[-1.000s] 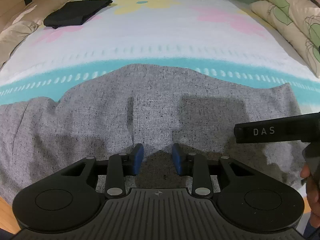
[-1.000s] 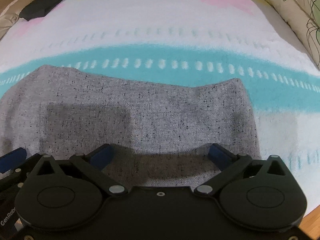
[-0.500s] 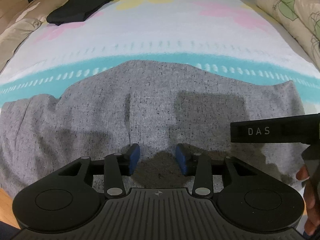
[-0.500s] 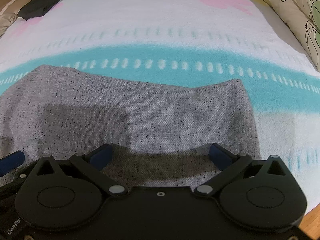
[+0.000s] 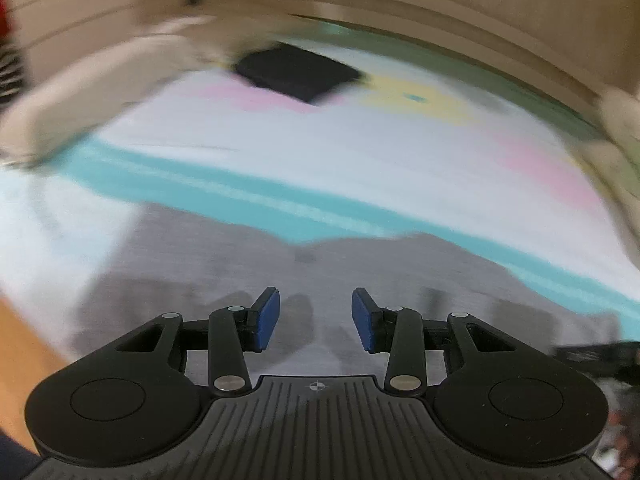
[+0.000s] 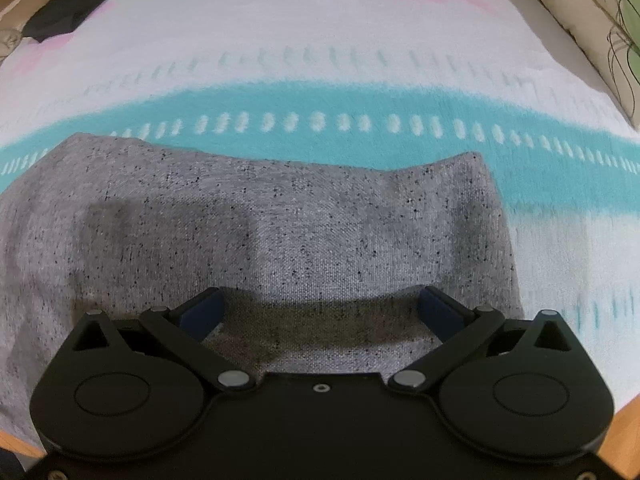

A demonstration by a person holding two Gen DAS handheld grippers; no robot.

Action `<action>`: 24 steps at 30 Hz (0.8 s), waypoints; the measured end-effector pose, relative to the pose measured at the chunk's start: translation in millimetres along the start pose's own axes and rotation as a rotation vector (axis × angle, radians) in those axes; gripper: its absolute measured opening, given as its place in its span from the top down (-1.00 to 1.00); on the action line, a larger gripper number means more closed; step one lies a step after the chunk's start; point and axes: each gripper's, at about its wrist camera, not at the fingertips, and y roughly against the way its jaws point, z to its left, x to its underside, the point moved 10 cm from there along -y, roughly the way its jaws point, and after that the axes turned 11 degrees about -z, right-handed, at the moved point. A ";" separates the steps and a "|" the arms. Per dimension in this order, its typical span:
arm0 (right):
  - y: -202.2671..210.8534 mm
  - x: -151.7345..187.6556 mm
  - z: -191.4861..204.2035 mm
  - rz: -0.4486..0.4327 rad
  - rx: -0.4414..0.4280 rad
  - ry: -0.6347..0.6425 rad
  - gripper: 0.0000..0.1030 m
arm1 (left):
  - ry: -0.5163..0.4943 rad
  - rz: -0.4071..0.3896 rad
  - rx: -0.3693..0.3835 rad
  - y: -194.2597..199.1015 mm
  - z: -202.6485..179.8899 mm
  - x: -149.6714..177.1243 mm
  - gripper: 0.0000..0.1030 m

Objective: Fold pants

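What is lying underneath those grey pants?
The grey pants lie on a bedsheet with a teal band showing past their far edge. Whatever is directly under the fabric is covered.

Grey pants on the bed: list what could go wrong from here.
1. Both hand-held grippers, left and right, are open and empty, so the grey pants lie unheld; the fold may relax.
2. The pants reach the bed edge and could slide off.

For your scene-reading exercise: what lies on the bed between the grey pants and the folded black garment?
In the right wrist view, only bedsheet lies between the grey pants and the black garment: its teal band, then bare white and pink print.
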 end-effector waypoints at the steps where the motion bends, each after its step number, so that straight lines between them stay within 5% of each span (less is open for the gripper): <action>1: -0.4 -0.4 0.1 0.008 0.004 -0.003 -1.00 | 0.015 -0.006 -0.034 2.3 14.7 -1.2 0.25; 4: -1.3 -1.2 -0.5 0.026 0.012 -0.018 -1.00 | 0.117 -0.003 -0.084 7.7 59.4 4.5 0.25; 8: -2.2 -2.4 -0.9 0.057 0.034 -0.047 -1.00 | 0.489 0.044 0.051 10.0 97.2 28.0 0.16; 10: -3.3 -3.4 -0.7 0.067 0.043 -0.056 -1.00 | 0.609 0.067 0.017 10.0 115.2 40.9 -0.36; 14: -5.9 -7.9 -0.8 0.077 0.052 -0.070 -1.00 | 0.608 0.019 -0.061 15.5 132.5 49.6 -0.39; 21: -9.0 -11.8 -1.8 0.064 0.055 -0.070 -1.00 | 0.653 0.096 0.029 -9.2 125.4 69.1 -0.44; 24: -11.2 -11.0 -1.7 0.059 0.056 -0.069 -1.00 | 0.687 0.034 0.063 -11.8 124.1 64.7 -0.72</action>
